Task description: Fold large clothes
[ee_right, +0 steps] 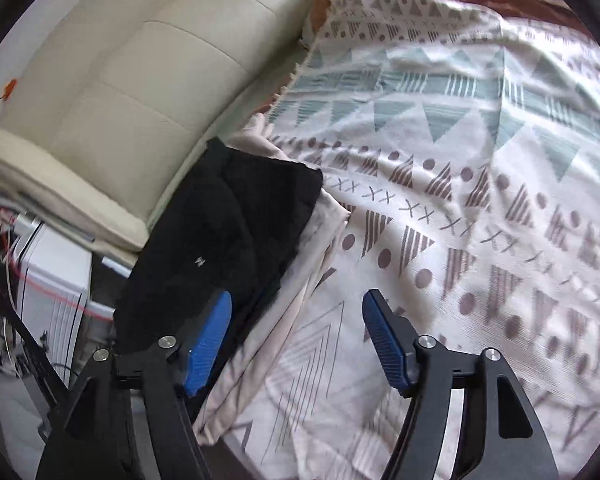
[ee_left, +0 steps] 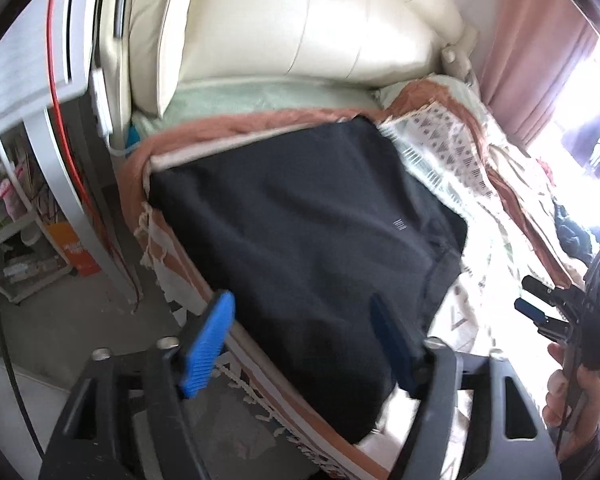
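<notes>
Both views are motion-blurred, and the fisheye rims cut off the edges of the scene. In my left view the near end of the black garment point(ee_left: 300, 240) is partly hidden behind my left gripper point(ee_left: 300, 340) and its far blue finger point(ee_left: 392, 344), so I cannot make out that hem. My left gripper is released: its jaws stand wide apart above the cloth and press on nothing. My right gripper point(ee_right: 296, 344) is likewise released, with only the patterned bedspread point(ee_right: 460, 200) showing between its jaws; its left finger point(ee_right: 208, 344) overlaps the garment's near edge in the picture, and I cannot tell whether it touches. At the right border of the left view that gripper appears only in part, with the hand point(ee_left: 572, 396) gripping it cut off by the frame. The garment lies flat and folded on the bedspread, at the side of the bed next to the floor, near the cream headboard point(ee_left: 320, 20). Its long axis runs from the gripper end toward the headboard, with one squared corner pointing at the pillows. A small pale mark point(ee_left: 399, 225) shows on the upper face; I cannot read it. The shelf clutter point(ee_left: 20, 220) at left is too blurred to identify.
</notes>
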